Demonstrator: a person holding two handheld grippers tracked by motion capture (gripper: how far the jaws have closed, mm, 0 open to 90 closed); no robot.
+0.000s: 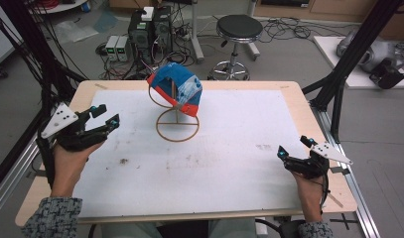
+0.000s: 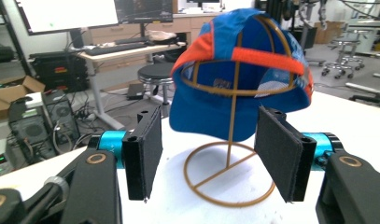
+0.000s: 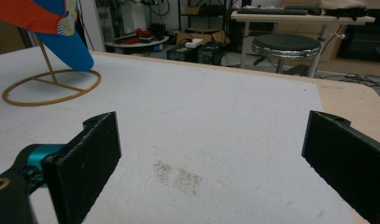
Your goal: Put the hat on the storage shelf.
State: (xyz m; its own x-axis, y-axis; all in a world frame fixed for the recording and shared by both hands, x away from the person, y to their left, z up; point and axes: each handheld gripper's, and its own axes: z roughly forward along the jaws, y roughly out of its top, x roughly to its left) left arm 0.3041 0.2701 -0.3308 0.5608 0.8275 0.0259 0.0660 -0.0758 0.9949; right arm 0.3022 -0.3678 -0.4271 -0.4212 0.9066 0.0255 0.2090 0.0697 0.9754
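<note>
Right gripper: we see the right gripper [image 1: 295, 149] nearest us, well apart from the cap stand, off to its right over the white sheet of the surface [image 1: 239, 163]; its jaws stand wide apart with nothing between them, only a grey smudge [image 3: 178, 176] on the sheet ahead.

Left gripper: the left gripper [image 1: 104, 115] sits farther in, near the cap stand on its left side, jaws apart and empty, and in its own view the stand is framed between the two black pads.

Cap stand: the brass-coloured wire stand with a ring base [image 2: 229, 175] rests a little beyond the middle of the surface, its thin post rising upright.

Cap: the blue baseball cap with an orange brim and strap [image 1: 177, 87] hangs on top of the cap stand, clear of the surface.

Key relation: we judge the left gripper the nearer one; the cap lies to its right and slightly higher, straight along its jaw line.

Cap heading: from above, the cap's long axis runs tilted, the orange edge low toward us and the crown up and away; exactly where the brim points we cannot tell.

Beyond: a black round stool [image 1: 239, 27] stands on the floor past the far edge, behind the cap stand.
</note>
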